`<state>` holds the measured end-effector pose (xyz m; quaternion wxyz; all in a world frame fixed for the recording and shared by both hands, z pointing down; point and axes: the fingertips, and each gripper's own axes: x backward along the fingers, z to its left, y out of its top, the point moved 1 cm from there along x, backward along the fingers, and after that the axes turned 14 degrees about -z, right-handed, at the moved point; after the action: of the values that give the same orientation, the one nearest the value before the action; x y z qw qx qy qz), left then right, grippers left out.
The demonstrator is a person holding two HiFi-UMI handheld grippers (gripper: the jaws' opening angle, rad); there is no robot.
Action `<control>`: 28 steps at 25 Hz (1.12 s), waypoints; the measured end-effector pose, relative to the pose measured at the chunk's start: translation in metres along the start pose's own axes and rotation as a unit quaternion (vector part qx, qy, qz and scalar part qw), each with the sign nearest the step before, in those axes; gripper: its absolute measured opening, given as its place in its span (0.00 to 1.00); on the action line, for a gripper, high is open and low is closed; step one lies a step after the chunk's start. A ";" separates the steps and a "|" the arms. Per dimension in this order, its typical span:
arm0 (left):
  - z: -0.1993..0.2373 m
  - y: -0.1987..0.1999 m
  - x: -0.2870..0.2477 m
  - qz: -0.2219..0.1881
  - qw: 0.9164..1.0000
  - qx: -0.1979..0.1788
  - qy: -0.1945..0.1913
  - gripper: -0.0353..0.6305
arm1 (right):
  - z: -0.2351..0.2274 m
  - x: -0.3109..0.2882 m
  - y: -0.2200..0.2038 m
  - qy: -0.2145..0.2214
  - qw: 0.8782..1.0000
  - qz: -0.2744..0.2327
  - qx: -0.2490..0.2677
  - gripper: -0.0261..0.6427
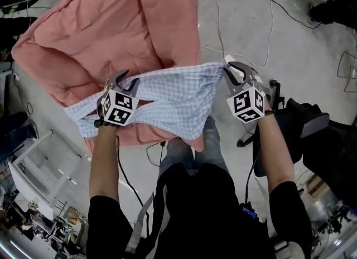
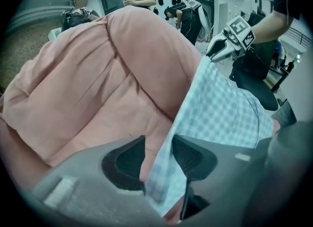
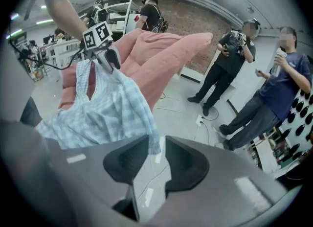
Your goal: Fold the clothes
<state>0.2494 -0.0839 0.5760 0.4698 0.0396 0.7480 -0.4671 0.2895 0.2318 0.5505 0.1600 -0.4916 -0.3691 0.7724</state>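
Observation:
A light blue checked garment [image 1: 178, 99] hangs stretched between my two grippers, over the near edge of a pink padded quilt [image 1: 111, 29]. My left gripper [image 1: 124, 76] is at its left end. In the left gripper view the cloth [image 2: 220, 108] runs down between the jaws of that gripper [image 2: 157, 147]; it lies along the right pad and a gap shows at the left pad. My right gripper [image 1: 234, 68] is at the right end. In the right gripper view only a corner of the cloth [image 3: 102, 113] hangs at the tips of that gripper [image 3: 157, 150], with floor showing through the gap.
Cables [image 1: 245, 6] trail over the grey floor beyond the quilt. A black chair [image 1: 301, 124] stands at my right and a white rack [image 1: 33, 163] at my lower left. Two people [image 3: 220, 64] [image 3: 274, 99] stand on the right side of the room.

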 end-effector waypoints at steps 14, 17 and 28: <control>-0.014 0.004 0.027 -0.040 0.999 -0.006 -0.029 0.51 | 0.039 0.013 0.010 0.021 0.999 0.009 -0.032 0.36; -0.011 -0.005 0.040 -0.040 0.999 -0.012 -0.027 0.51 | 0.057 0.024 0.014 0.013 0.999 0.015 -0.037 0.36; -0.042 -0.017 0.139 -0.098 0.995 -0.003 -0.006 0.51 | 0.124 0.071 0.052 -0.015 0.999 0.005 -0.048 0.34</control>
<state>0.1362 -0.1149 0.4896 0.4264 -0.0381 0.7466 -0.5093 0.1538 0.1886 0.4979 0.1268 -0.4885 -0.4057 0.7620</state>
